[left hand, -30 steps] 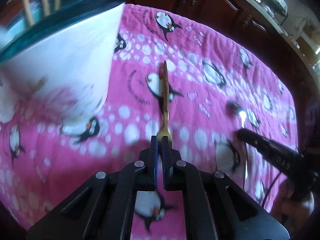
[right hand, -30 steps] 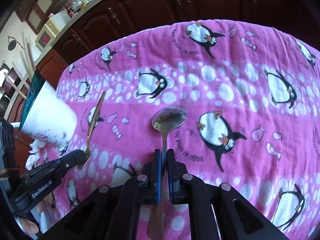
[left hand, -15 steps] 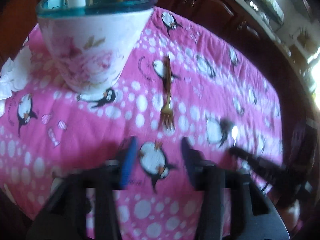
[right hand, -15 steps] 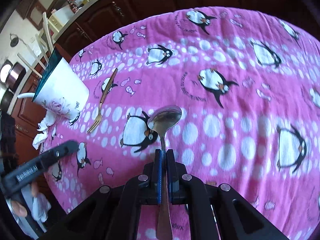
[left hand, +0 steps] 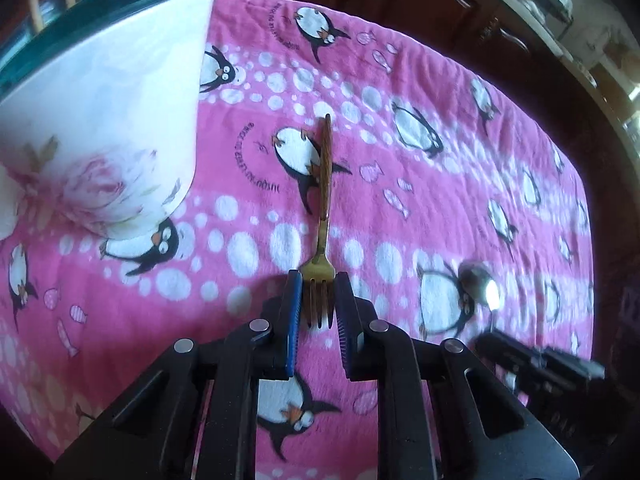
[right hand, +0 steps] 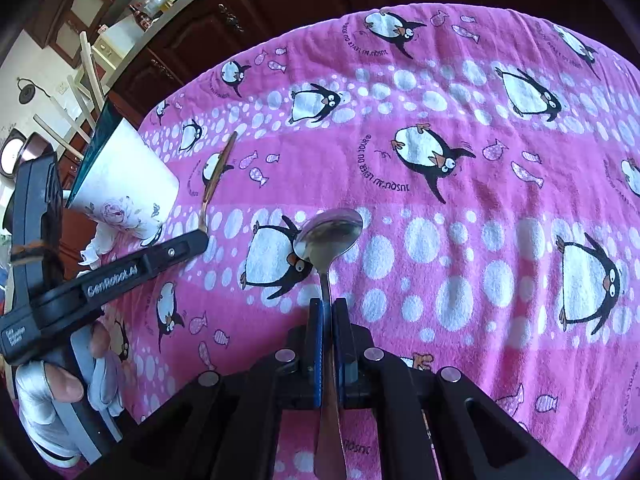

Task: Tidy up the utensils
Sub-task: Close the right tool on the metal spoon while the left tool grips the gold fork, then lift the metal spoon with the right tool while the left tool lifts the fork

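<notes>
A gold fork with a wooden handle (left hand: 322, 204) lies on the pink penguin cloth (left hand: 440, 200), tines toward me. My left gripper (left hand: 318, 280) is open, low over the cloth, with the fork's tines between its blue pads (left hand: 291, 308), apart from them. It also shows in the right wrist view (right hand: 200, 240), at the fork (right hand: 216, 176). My right gripper (right hand: 328, 308) is shut on the handle of a steel spoon (right hand: 332, 236), bowl forward over the cloth. The spoon's bowl (left hand: 478, 284) shows in the left wrist view.
A white floral cup with a teal rim (left hand: 100, 120) stands left of the fork and holds wooden sticks (right hand: 90, 68). It also shows in the right wrist view (right hand: 124, 184). Dark wooden cabinets (right hand: 280, 4) run behind the table. A crumpled white tissue (right hand: 100, 240) lies by the cup.
My left gripper let go of the fork, pulled back with jaws wide, then came down again with the tines between its open pads. My right gripper kept the spoon and shifted slightly.
</notes>
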### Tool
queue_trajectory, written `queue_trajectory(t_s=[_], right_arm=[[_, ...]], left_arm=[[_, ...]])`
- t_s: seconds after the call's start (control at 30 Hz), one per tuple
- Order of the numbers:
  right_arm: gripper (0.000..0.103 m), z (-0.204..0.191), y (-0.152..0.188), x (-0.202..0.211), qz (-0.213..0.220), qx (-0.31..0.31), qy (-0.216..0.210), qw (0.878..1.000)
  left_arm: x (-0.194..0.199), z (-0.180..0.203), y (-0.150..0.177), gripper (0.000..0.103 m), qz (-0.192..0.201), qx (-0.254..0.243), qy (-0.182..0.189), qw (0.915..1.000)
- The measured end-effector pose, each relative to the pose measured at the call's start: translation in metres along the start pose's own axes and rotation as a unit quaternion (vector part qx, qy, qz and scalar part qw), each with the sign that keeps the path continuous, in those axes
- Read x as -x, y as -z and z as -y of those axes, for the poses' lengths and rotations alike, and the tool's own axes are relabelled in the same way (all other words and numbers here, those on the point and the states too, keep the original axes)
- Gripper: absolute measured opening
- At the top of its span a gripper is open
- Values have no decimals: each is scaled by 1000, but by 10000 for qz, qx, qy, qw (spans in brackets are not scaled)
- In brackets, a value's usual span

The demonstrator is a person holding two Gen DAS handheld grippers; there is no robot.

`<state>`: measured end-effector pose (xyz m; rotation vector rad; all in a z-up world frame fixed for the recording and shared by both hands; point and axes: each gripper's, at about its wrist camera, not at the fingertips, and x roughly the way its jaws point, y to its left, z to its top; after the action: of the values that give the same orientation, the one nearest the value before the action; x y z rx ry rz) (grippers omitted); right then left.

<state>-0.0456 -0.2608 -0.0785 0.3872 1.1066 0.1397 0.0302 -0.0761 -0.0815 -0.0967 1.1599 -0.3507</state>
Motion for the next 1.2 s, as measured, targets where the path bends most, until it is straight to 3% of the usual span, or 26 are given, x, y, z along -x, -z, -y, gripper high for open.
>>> queue_trajectory(t_s=[0.3, 0.53, 0.8, 0.93, 1.2], right_arm=[[4, -8, 14, 11, -60, 185, 32, 9998], [4, -21, 34, 13, -543, 208, -305, 9978], [7, 5, 13, 14, -276, -724, -913, 9928], [7, 12, -1, 3, -363, -890, -1117, 9891], [9, 27, -19, -13, -624, -1170, -1594, 9783]], left_arm=[[41, -31, 62, 15, -381, -186, 146, 9990], [61, -34, 96, 16, -665, -474, 381, 9959], [74, -36, 55, 41, -193, -597, 427, 9971], [58, -24, 32, 42, -127, -835, 273, 9961], [10, -1, 11, 42, -538, -1354, 5, 9893]])
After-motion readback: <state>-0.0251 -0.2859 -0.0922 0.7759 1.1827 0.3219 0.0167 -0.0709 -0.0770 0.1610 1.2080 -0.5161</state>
